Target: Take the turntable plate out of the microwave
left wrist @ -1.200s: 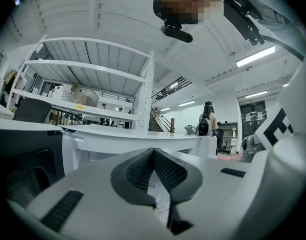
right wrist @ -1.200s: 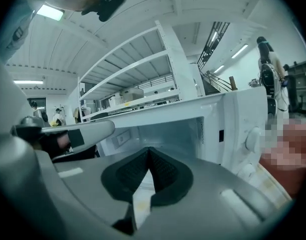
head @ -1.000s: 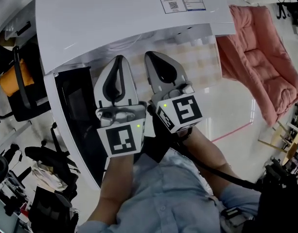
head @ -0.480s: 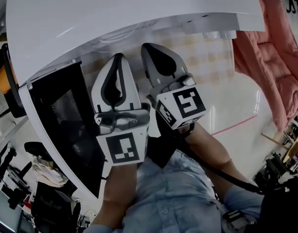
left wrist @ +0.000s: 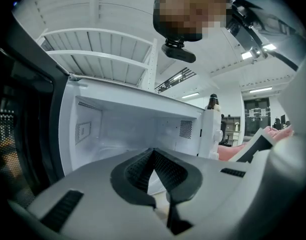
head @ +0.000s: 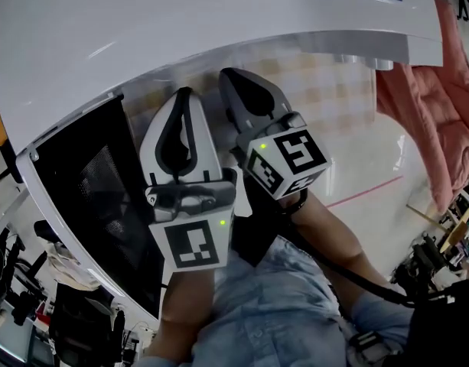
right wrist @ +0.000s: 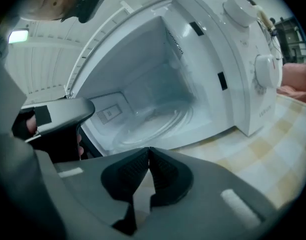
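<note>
**Head view:** A white, smooth-topped microwave (head: 180,21) is seen from above, with its black door (head: 96,197) swung open to the left. The left gripper (head: 183,92) and right gripper (head: 231,74) are held side by side before the opening, tips pointed toward it. A beige checked tablecloth (head: 326,90) lies under the oven, and a pink quilted cushion (head: 441,105) is seen at the far right.

**Left gripper view:** The left gripper (left wrist: 153,151) is seen with its ribbed black pads closed tip to tip and nothing between them. A white cavity (left wrist: 138,129) with a perforated vent (left wrist: 185,129) is faced. The plate cannot be made out here.

**Right gripper view:** The right gripper (right wrist: 149,150) is likewise shut and empty. The turntable plate (right wrist: 153,121), a round disc of clear glass with a raised rim, is seen lying flat, face up, on the cavity floor. Being round, it shows no long axis. Two white dials (right wrist: 265,71) are set on the front panel.
</note>
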Available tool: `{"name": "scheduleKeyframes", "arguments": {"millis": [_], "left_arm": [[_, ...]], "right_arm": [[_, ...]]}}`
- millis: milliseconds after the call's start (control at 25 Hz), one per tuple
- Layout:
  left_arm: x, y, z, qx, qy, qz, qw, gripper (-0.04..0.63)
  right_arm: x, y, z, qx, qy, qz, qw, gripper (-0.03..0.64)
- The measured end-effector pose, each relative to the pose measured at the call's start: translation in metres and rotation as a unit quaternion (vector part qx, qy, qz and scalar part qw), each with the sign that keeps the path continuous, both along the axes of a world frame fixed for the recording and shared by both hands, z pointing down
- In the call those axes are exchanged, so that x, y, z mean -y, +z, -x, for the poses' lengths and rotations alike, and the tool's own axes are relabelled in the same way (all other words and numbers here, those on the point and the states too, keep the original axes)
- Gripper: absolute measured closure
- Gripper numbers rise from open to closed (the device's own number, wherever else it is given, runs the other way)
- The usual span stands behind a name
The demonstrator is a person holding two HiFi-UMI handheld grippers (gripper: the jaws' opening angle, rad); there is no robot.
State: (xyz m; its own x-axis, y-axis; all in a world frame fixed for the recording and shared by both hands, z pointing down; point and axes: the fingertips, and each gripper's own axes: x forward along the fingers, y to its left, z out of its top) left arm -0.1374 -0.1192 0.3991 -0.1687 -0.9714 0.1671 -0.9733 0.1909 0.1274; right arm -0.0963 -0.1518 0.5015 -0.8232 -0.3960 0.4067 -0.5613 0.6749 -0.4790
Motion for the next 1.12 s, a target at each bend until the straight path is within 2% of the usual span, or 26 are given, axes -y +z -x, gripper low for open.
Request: {"name": "scheduleKeyframes", "arguments": {"millis": [120,240,360,640,920,1000,1120], "left_arm": [[-0.002,-0.001,0.004,-0.003,-0.004,0.004,1.0,0.588],[-0.002,-0.003,0.005,-0.002,-0.005,0.007,1.0,0.588],[-0.001,-0.006,0.006,-0.006,-0.006,0.006,0.9999,0.588],[0.0,-0.009,0.011,-0.02,-0.011,-0.002,0.9997,0.588],[-0.003,-0.004,0.022,-0.027,-0.023,0.003,0.9994,0.588],[-0.004,-0.004,0.024,-0.029,-0.027,0.002,0.9992,0.588],[-0.005,-0.004,0.025,-0.03,-0.029,0.002,0.9991,0.588]], "right_arm": [[0.001,0.003,-0.002,0.033,0.012,0.052,0.998,0.589],[0.001,0.002,0.004,0.076,0.012,0.101,0.992,0.478],[0.0,0.002,0.011,0.113,0.016,0.142,0.983,0.445],[0.014,0.005,0.018,0.142,0.047,0.181,0.972,0.446],[0.017,0.003,0.025,0.145,0.042,0.175,0.973,0.468],[0.017,0.0,0.025,0.151,0.043,0.171,0.973,0.518],[0.017,-0.002,0.025,0.157,0.046,0.169,0.972,0.522]]}}
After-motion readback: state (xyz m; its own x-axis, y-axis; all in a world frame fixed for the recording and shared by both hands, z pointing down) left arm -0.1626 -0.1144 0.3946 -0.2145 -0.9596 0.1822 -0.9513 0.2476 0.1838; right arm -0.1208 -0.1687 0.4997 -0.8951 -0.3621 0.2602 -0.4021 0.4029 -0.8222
